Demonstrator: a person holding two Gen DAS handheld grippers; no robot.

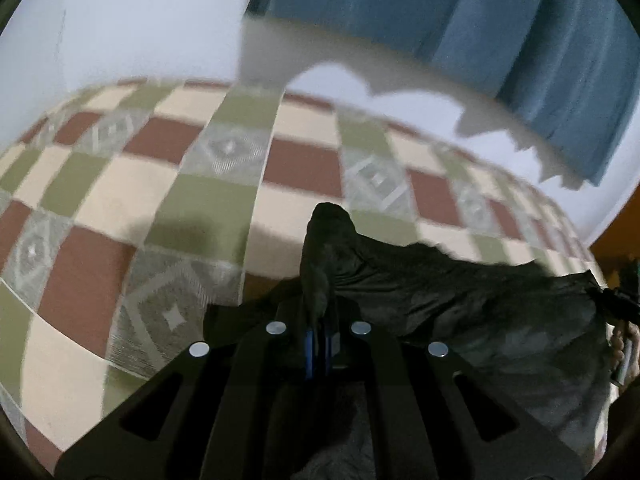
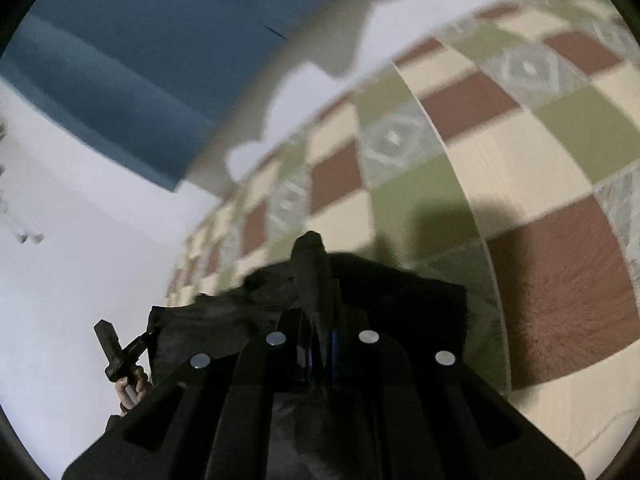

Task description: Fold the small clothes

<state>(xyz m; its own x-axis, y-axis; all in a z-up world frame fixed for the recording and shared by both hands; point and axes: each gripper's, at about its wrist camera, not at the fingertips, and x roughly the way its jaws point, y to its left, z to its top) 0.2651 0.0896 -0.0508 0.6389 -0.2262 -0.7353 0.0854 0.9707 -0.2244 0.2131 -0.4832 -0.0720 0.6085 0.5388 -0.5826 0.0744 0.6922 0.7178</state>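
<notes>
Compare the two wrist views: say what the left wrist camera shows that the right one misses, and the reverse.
Only the left wrist view shows the left gripper shut on the dark garment. Only the right wrist view shows the right gripper pinching another edge of it, plus the other gripper seen from outside at lower left. Both share the garment stretched between the grippers, the checkered cover, the blue curtain and the white wall.
</notes>
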